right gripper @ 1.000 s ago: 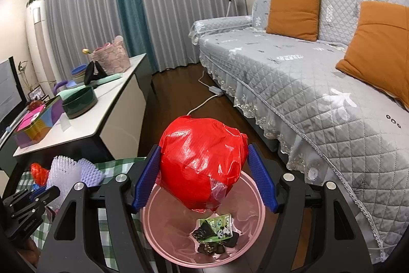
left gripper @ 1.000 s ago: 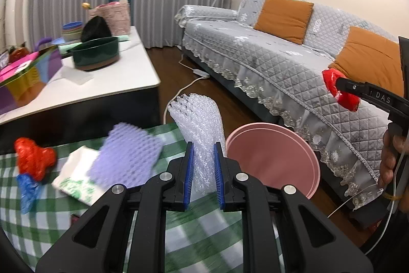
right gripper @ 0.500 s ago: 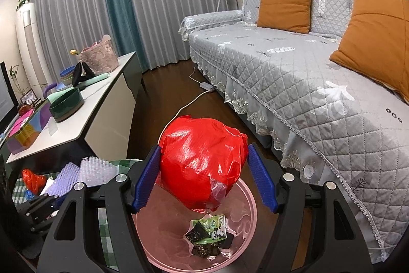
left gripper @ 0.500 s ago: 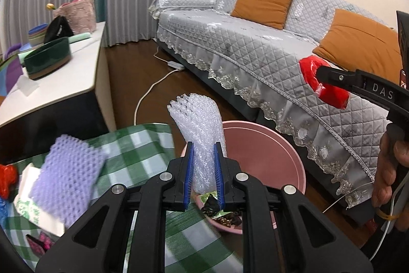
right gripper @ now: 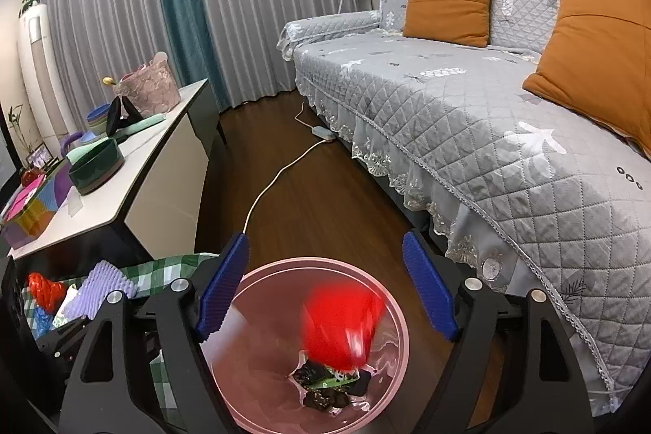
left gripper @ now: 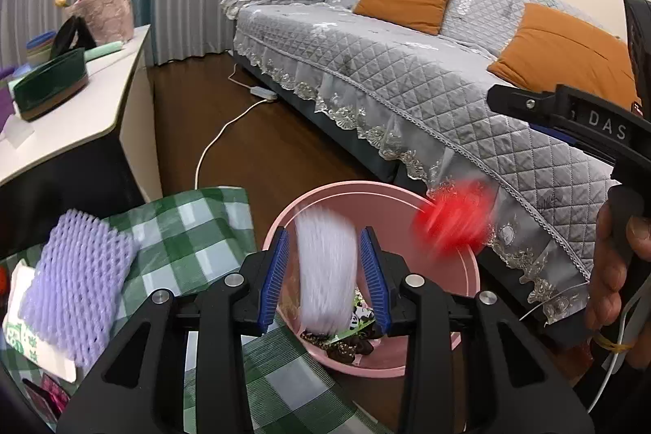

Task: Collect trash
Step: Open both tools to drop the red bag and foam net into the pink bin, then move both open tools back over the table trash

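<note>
A pink bin (left gripper: pixel 468 271) stands on the floor beside the checked table (left gripper: pixel 195 222), with dark wrappers at its bottom (right gripper: pixel 329 389). My left gripper (left gripper: pixel 325 279) is open above the bin; the clear bubble wrap (left gripper: pixel 325 271) is blurred, falling between its fingers. My right gripper (right gripper: pixel 325 291) is open over the bin (right gripper: pixel 390 373); the red plastic bag (right gripper: pixel 341 328) is blurred, falling into it. It also shows in the left wrist view (left gripper: pixel 451 222). A purple foam net (left gripper: pixel 73 283) lies on the table.
A grey sofa (left gripper: pixel 407 68) with orange cushions runs along the right. A white side table (left gripper: pixel 69 125) with a green bowl (left gripper: pixel 49 88) and a pink basket stands on the left. A white cable (right gripper: pixel 280 173) lies on the wooden floor. More red and blue trash (right gripper: pixel 42 287) sits at the table's far left.
Both grippers opened over the pink bin. The bubble wrap and the red bag left the fingers and are dropping into the bin. The left gripper moved closer over the bin.
</note>
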`<state>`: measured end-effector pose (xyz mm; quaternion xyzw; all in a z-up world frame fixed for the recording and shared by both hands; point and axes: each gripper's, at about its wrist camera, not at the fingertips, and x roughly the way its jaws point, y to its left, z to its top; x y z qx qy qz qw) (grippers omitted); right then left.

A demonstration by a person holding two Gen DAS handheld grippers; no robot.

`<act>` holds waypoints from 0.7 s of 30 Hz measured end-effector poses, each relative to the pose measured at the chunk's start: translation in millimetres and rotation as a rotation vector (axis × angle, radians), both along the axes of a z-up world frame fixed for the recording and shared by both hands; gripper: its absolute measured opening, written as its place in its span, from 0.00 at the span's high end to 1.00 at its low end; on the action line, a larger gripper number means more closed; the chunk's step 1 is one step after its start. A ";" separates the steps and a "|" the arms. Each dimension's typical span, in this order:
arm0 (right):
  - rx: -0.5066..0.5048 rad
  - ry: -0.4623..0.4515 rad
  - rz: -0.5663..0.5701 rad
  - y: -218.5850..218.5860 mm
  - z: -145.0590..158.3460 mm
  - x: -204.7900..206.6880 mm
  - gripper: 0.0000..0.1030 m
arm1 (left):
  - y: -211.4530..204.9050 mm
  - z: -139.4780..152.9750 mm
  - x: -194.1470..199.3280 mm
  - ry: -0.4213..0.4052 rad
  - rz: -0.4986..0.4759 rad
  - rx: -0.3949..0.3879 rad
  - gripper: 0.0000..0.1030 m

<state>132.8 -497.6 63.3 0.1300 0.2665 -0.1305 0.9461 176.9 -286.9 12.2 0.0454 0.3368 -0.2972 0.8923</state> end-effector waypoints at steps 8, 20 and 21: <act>-0.015 -0.010 0.019 11.3 3.4 -0.1 0.24 | 26.3 12.8 -11.6 -0.023 0.022 0.001 0.65; -0.009 -0.074 0.117 56.5 21.4 -11.9 0.27 | 97.2 38.3 -41.5 -0.075 0.088 0.013 0.71; -0.011 -0.082 0.127 61.0 23.3 -12.9 0.28 | 103.5 39.9 -43.7 -0.080 0.095 0.013 0.71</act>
